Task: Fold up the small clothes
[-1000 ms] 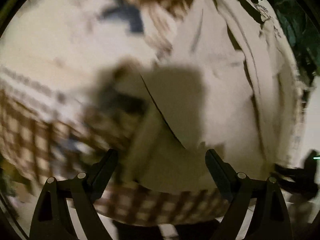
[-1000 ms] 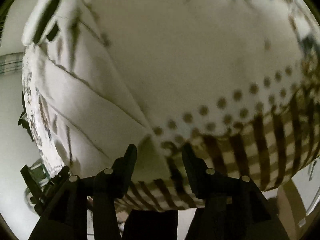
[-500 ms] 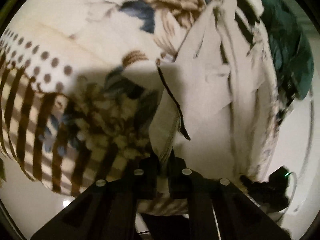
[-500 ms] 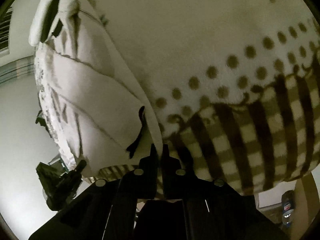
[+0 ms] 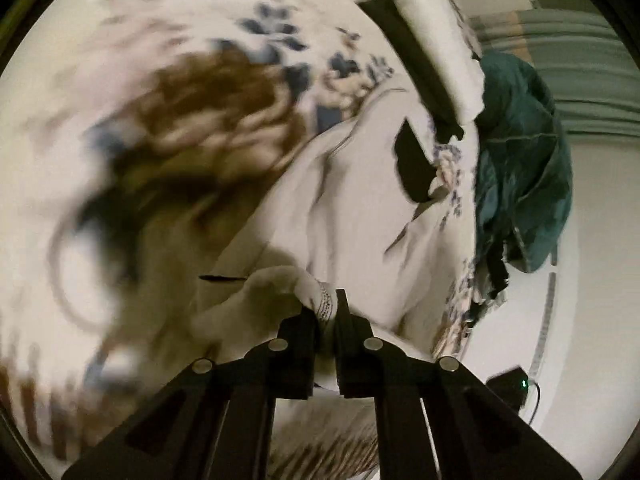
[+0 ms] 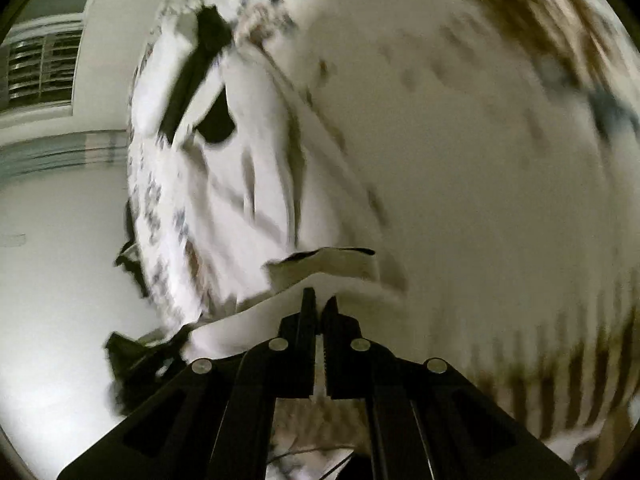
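Observation:
A white garment [image 5: 360,208] with black trim lies spread on a patterned blanket [image 5: 168,92]. My left gripper [image 5: 327,307] is shut on a bunched corner of the white garment, lifted off the blanket. In the right wrist view the same white garment [image 6: 248,184] stretches away to the left. My right gripper [image 6: 319,305] is shut on another edge of it, whose black-trimmed hem [image 6: 328,260] folds over just ahead of the fingers. Both views are blurred by motion.
A dark green garment [image 5: 520,168] hangs at the far edge of the bed. A folded white and black item [image 5: 432,52] lies at the top. A small black device with a green light [image 5: 512,388] sits on the floor. A window with blinds [image 6: 40,68] is on the wall.
Both grippers went from open to shut on the white garment's edges and have since lifted them and pulled them along; the blanket pattern has shifted and blurred in both views.

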The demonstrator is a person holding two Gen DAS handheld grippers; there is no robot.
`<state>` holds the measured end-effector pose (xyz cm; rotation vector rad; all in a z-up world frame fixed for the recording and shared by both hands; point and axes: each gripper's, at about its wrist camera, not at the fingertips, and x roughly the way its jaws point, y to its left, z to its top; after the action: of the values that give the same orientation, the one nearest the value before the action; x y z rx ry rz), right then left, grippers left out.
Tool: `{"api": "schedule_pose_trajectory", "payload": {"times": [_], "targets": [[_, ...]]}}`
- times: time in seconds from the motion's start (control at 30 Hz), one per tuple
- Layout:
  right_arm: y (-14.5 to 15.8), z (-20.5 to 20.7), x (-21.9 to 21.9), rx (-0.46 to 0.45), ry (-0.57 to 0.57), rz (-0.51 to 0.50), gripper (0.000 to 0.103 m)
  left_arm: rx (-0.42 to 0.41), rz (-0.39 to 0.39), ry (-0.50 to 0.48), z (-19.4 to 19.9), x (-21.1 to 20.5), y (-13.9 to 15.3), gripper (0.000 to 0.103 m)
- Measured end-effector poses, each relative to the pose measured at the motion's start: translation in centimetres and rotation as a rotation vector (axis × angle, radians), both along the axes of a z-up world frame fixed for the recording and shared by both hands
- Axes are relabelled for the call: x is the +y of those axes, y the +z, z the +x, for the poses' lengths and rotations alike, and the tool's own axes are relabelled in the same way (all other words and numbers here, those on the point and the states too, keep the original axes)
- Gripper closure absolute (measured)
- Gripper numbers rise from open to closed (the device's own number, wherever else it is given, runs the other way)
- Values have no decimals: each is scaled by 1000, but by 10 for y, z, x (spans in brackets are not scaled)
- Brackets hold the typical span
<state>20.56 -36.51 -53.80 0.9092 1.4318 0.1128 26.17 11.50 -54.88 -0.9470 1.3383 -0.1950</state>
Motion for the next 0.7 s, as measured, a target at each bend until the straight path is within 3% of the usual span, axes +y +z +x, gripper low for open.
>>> {"api": "schedule_pose_trajectory", "payload": {"times": [0.13, 0.2, 0.23, 0.27, 0.3, 0.33, 0.37, 0.5, 0.57, 0.7], "targets": [[-23, 73, 4, -16, -49, -52, 100, 55, -64, 20, 43, 10, -32, 93], [-34, 88, 0, 12, -70, -57, 98, 48, -65, 48, 42, 25, -29, 81], [-39, 97, -1, 31, -66, -44, 94, 29, -33, 53, 38, 33, -23, 75], [-40, 101, -3, 40, -57, -33, 90, 17, -13, 54, 36, 37, -19, 58], [-36, 102, -5, 32, -48, -38, 69, 7, 17, 51, 30, 42, -15, 46], [-31, 101, -8, 7, -41, -57, 50, -2, 40, 42, 27, 44, -13, 46], [-28, 97, -9, -14, -28, -87, 46, -11, 53, 24, 24, 45, -13, 46], [-21, 97, 2, -46, 109, -191, 44, -28, 123, -59, 25, 30, -14, 46], [-31, 97, 11, -37, 170, -206, 44, -45, 145, -112, 34, 15, -17, 46], [-53, 104, 35, -21, 240, -201, 48, -42, 277, -211, 59, -15, -29, 48]]}}
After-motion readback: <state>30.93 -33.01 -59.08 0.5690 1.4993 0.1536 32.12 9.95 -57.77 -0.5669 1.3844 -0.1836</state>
